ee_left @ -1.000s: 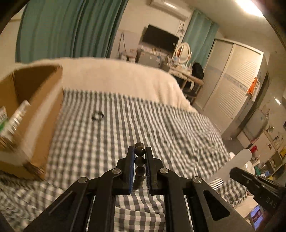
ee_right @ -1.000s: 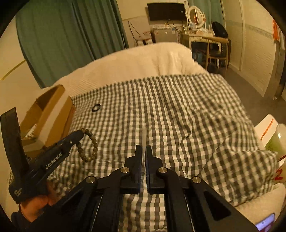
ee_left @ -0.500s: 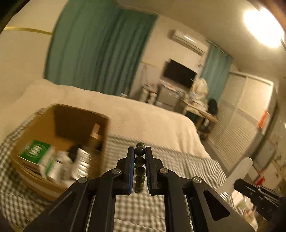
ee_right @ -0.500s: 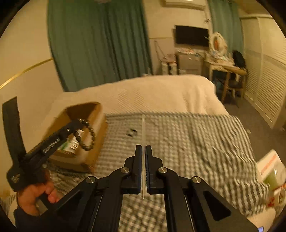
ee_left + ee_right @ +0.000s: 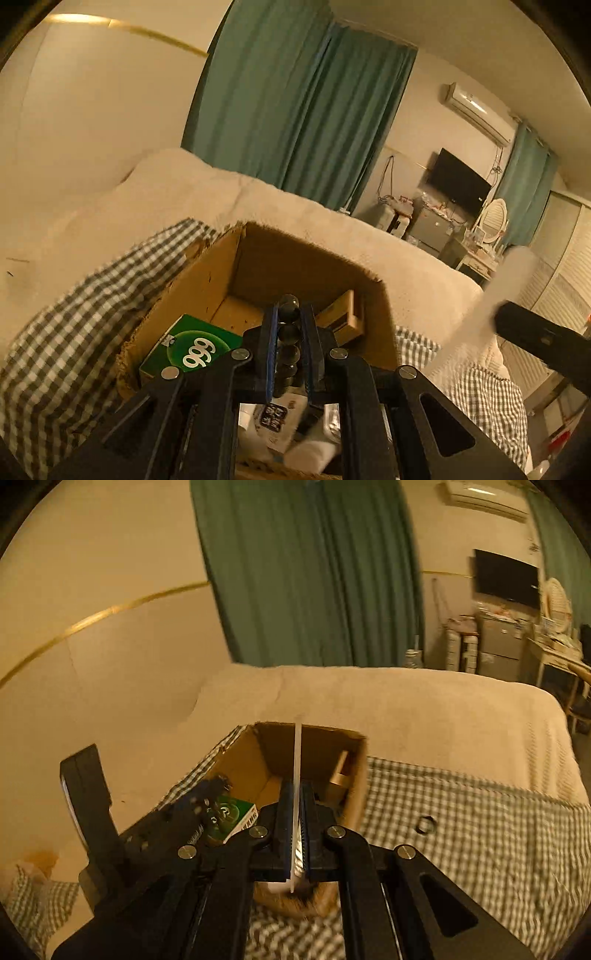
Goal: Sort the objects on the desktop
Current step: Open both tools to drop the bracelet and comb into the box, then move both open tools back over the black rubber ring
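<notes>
The left gripper (image 5: 289, 321) is clenched on a string of dark round beads, a bead bracelet (image 5: 289, 334), which sits pinched between the blue-lined fingers with one bead standing just past the tips. These tongs hang over the open cardboard box (image 5: 258, 266), so the bracelet is above the box's inside, not resting in it. Below and left of the fingers lies a green packet marked 999 (image 5: 192, 349); a small wooden block (image 5: 341, 315) leans by the far right wall, and white printed packaging shows under the fingers. The right gripper (image 5: 295, 797) is closed tight on a thin flat white strip (image 5: 297, 753), seen edge-on, reaching forward past the tips and above the same box. Right of the box, a small dark ring (image 5: 425, 824) lies on the grey checked bedsheet (image 5: 480, 819), well apart from both grippers. Beyond are a cream blanket (image 5: 406, 701) and teal curtains (image 5: 314, 572).
</notes>
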`<state>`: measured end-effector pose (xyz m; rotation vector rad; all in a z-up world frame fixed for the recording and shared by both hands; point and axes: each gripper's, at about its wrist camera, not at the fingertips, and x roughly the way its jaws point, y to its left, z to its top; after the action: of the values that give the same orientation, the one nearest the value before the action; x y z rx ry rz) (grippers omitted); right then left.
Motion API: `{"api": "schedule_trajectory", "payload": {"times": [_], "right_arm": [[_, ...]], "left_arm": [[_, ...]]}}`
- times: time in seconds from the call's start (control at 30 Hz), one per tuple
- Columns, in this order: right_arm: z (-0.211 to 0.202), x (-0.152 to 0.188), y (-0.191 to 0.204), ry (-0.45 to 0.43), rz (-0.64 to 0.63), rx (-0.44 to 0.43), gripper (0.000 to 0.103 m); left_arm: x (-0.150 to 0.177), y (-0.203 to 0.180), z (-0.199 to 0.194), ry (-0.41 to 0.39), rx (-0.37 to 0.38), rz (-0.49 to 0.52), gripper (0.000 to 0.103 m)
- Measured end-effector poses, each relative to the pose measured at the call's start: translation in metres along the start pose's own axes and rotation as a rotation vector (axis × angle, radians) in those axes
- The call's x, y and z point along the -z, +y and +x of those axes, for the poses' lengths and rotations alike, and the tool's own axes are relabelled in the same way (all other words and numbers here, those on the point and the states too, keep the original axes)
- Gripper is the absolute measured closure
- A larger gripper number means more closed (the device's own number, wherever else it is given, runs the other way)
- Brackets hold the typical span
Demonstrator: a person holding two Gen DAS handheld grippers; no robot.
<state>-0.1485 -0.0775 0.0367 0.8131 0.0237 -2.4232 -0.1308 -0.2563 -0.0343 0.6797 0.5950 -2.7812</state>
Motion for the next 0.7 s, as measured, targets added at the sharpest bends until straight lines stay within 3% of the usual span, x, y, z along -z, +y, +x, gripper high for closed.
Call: {"api": "schedule_trajectory", "payload": {"times": [0.1,0.13,0.17,0.2,0.23,0.27,0.47,0.6,0.7], "right_arm": [[0.039,-0.002,0.002,0.023,-0.005,0.031,0.095],[0.048,-0.002,0.002,0.028,-0.004,0.047,0.068],[0.055,-0.003,0.0,0.038,0.001,0.06,0.035],[0.06,-0.002,-0.003,0.042,0.01,0.065,0.027],[0.059,-0.001,-0.007,0.02,0.025,0.065,0.027],[0.056,0.0,-0.01,0.003,0.032,0.067,0.027],[0.016,0.013,-0.033,-0.023,0.042,0.135,0.027],[-0.044,0.027,-0.061,-0.06,0.098,0.165,0.027],[-0.084,0.032,-0.074,-0.106,0.121,0.209,0.021]], "left_arm": [[0.009,0.001,0.011,0.025,0.004,0.05,0.09],[0.01,0.001,0.015,0.033,-0.008,0.065,0.085],[0.012,-0.002,0.017,0.038,-0.025,0.08,0.068],[0.015,-0.004,0.016,0.038,-0.042,0.087,0.053],[0.016,-0.005,0.014,0.031,-0.07,0.086,0.026],[0.016,-0.006,0.008,0.008,-0.092,0.08,0.02],[0.012,-0.027,-0.038,-0.035,-0.14,0.086,0.011],[0.01,-0.056,-0.07,-0.054,-0.119,0.098,0.006],[0.012,-0.086,-0.098,-0.078,-0.049,0.128,0.003]]}}
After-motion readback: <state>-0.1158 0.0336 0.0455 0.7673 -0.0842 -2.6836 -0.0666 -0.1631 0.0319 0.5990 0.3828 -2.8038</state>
